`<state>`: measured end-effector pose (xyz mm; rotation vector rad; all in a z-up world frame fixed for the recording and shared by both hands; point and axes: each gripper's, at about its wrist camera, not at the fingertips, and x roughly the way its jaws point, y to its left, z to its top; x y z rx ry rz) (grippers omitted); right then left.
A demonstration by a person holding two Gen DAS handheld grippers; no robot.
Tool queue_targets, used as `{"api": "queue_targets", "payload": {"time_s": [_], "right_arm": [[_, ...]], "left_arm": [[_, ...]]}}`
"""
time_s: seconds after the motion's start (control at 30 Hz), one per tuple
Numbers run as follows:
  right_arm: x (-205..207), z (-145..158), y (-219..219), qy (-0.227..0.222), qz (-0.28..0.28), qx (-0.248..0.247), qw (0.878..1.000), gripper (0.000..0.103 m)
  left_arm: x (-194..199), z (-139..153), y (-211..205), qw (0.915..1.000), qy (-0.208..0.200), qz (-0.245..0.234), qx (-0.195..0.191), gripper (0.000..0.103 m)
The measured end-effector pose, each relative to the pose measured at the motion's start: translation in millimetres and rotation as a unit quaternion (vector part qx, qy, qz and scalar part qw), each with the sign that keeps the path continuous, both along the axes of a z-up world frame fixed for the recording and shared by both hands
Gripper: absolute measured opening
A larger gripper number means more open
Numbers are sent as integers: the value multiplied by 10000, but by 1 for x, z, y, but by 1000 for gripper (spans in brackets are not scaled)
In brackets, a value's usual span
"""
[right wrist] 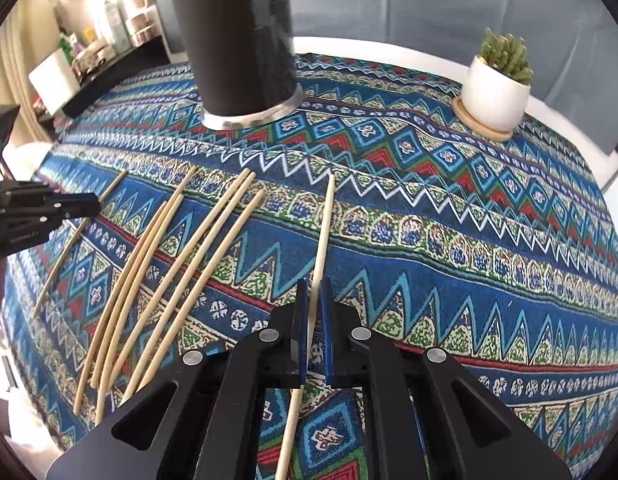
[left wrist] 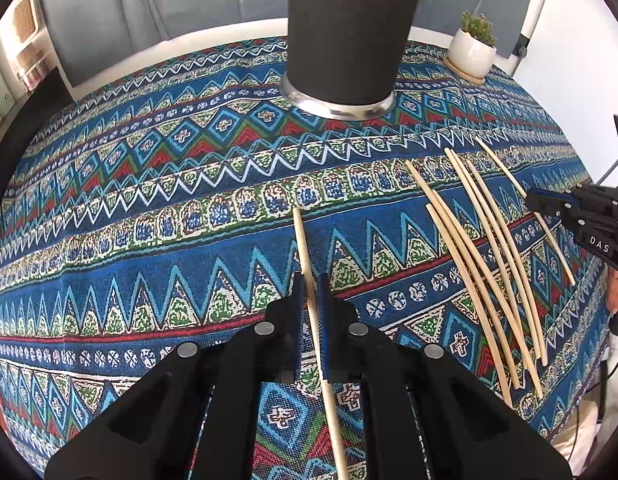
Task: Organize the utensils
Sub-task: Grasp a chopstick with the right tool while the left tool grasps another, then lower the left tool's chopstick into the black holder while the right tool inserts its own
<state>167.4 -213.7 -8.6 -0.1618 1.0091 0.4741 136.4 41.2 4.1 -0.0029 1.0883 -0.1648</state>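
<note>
Left wrist view is showing 1 chopstick (left wrist: 303, 248) being pinched between the closed jaws of the left gripper (left wrist: 311, 292), over the patterned cloth (left wrist: 149, 240). Right gripper (right wrist: 313, 300) is likewise clamping 1 chopstick (right wrist: 324, 232) in its own view. 6 loose chopsticks (right wrist: 177, 256) are lying between them, and the black cup (right wrist: 241, 40) is standing beyond, with a potted plant (right wrist: 497, 88) sitting farther right.
</note>
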Motion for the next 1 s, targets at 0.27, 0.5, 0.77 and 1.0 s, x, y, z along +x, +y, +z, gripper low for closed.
{"api": "queue_targets", "payload": {"time_s": [0.27,0.5,0.77,1.0], "right_arm": [[2,28,-27,-164,-107,686,9974,5],[7,76,-32,-565,-92,1154,9917,5],[21,127,-27,-1032,1,1389,9849,5],[39,162,-15,-1296,72,1528,9797,5]], "left_arm": [[2,14,21,9987,-67,217,-462,5],[11,62,33,9960,-529,314,-647,5],[26,116,42,9908,-1027,228,-850,5],[45,162,48,9848,-1449,189,-942,5]]}}
